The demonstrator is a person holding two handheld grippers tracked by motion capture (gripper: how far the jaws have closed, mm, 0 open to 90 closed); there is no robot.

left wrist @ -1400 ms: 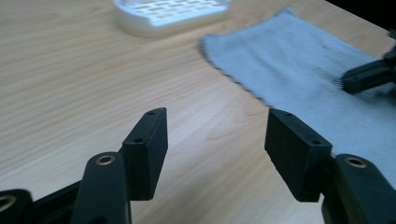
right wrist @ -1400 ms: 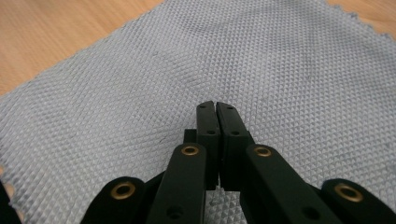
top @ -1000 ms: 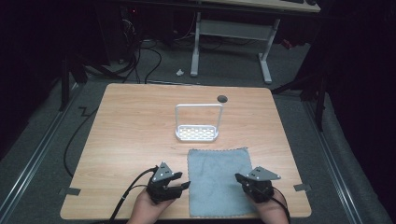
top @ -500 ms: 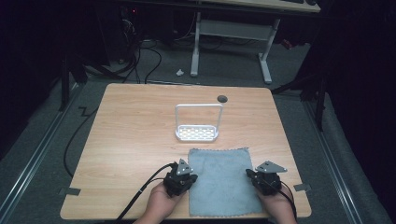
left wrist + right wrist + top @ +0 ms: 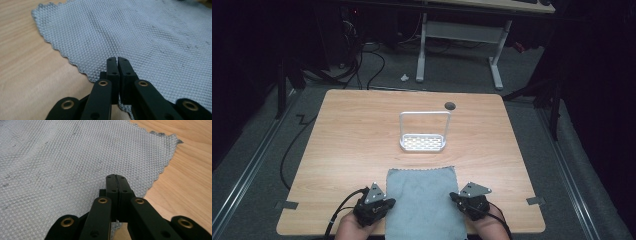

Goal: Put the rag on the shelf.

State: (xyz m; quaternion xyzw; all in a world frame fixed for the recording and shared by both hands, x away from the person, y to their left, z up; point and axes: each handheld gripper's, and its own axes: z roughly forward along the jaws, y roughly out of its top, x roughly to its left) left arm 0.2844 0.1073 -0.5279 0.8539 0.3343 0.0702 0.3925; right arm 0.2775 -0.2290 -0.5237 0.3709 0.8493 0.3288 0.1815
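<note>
A grey waffle-textured cloth [image 5: 422,202] lies flat at the table's near edge, its near end running out of the high view. My left gripper [image 5: 384,204] sits at the cloth's left edge. In the left gripper view its jaws are shut on the zigzag hem of the cloth [image 5: 150,37]. My right gripper [image 5: 458,199] sits at the right edge, and its jaws are shut on that hem of the cloth [image 5: 62,157]. Both grippers [image 5: 117,60] [image 5: 116,177] rest low on the wooden table [image 5: 352,145].
A small white wire rack [image 5: 423,137] with a tall hoop handle stands mid-table beyond the cloth. A round cable hole [image 5: 450,105] is near the far edge. Cables trail from both grippers. Tape tabs [image 5: 535,201] mark the table's near corners.
Both grippers closed in on the cloth's side edges, then shifted left and toward the near edge. The cloth moved with them.
</note>
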